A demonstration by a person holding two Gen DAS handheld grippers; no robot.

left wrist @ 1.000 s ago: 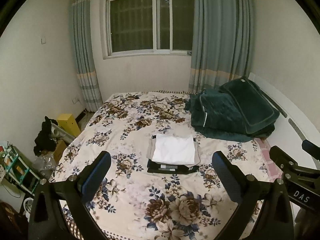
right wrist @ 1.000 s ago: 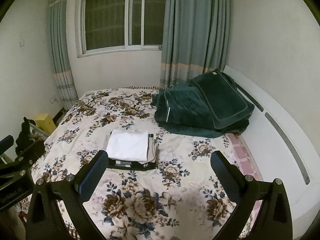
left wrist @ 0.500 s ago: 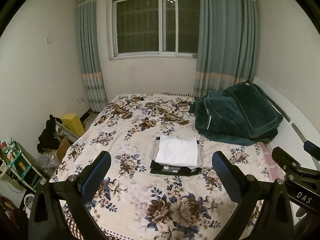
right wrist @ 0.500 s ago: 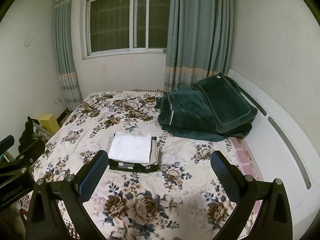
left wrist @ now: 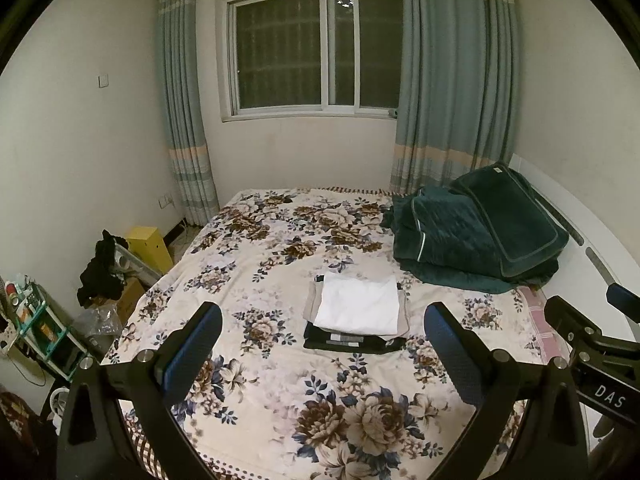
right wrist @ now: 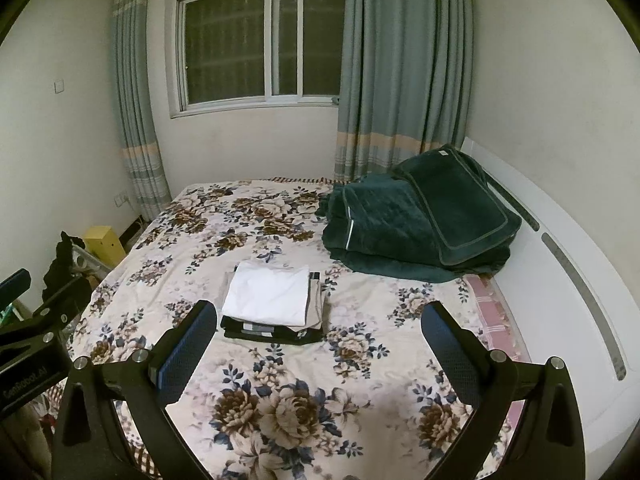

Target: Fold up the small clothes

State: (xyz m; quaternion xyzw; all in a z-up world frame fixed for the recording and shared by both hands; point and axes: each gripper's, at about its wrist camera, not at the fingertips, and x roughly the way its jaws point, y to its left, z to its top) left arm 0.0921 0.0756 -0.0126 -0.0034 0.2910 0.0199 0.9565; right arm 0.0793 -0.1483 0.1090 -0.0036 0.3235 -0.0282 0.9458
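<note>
Both grippers hang above the near end of a bed covered with a floral sheet (left wrist: 280, 248), each spread wide with nothing between its blue-padded fingers. The left gripper (left wrist: 323, 344) frames the middle of the bed; the right gripper (right wrist: 318, 342) does the same from slightly further right, and each shows up at the edge of the other's view as a black bracket, cut off by the frame. The stack of folded clothes (left wrist: 356, 316) lies flat on the sheet near the middle of the bed, beyond both sets of fingertips and touching neither. A white folded piece (right wrist: 267, 294) sits on top; under it a beige layer peeks out along the right and near edges, and a black garment with a pale stripe forms the bottom. How many pieces lie in the stack cannot be counted, since only their edges show. In the right wrist view the left finger's tip overlaps the stack's near left corner in the picture, hiding a little of it. A dark green quilt (left wrist: 476, 236) is heaped at the far right of the bed against a white headboard (right wrist: 560, 272). Beside the bed on the left, a yellow box (left wrist: 148, 246) and dark clutter are dim and hard to make out. A dark window (left wrist: 316, 48) with grey-blue curtains fills the far wall.
</note>
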